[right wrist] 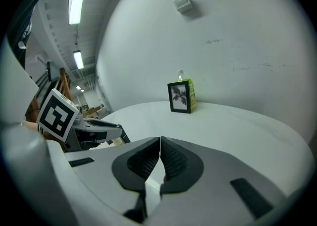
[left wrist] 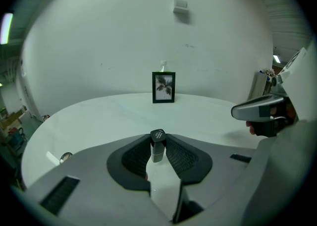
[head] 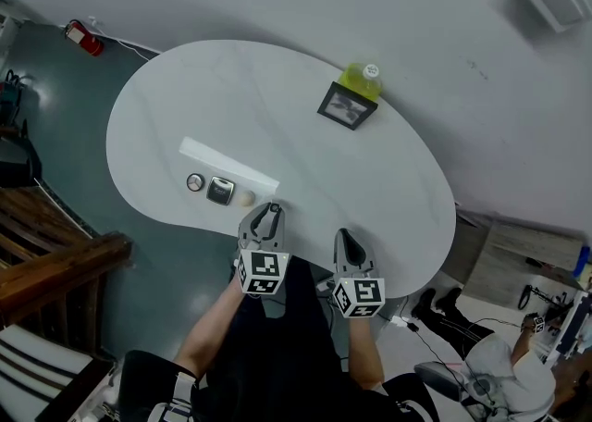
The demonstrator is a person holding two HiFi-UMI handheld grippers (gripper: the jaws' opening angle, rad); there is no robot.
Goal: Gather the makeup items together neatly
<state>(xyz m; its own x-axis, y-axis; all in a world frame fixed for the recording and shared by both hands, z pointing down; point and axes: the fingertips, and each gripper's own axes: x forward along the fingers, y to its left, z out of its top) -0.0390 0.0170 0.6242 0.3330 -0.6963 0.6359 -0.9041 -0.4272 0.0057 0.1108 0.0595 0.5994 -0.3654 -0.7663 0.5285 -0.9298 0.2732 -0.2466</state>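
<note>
My left gripper is over the table's near edge, shut on a small grey lipstick tube with a black cap that stands upright between the pads. Just left of it on the white table lie a round compact, a square silver case and a small beige puff, close together in a row. In the left gripper view only the round compact shows, low at the left. My right gripper hangs beside the left one, shut and empty; its pads touch.
A long white strip lies behind the row of items. At the table's far side stands a black picture frame with a yellow-green box behind it, against the wall. A wooden bench is at the left.
</note>
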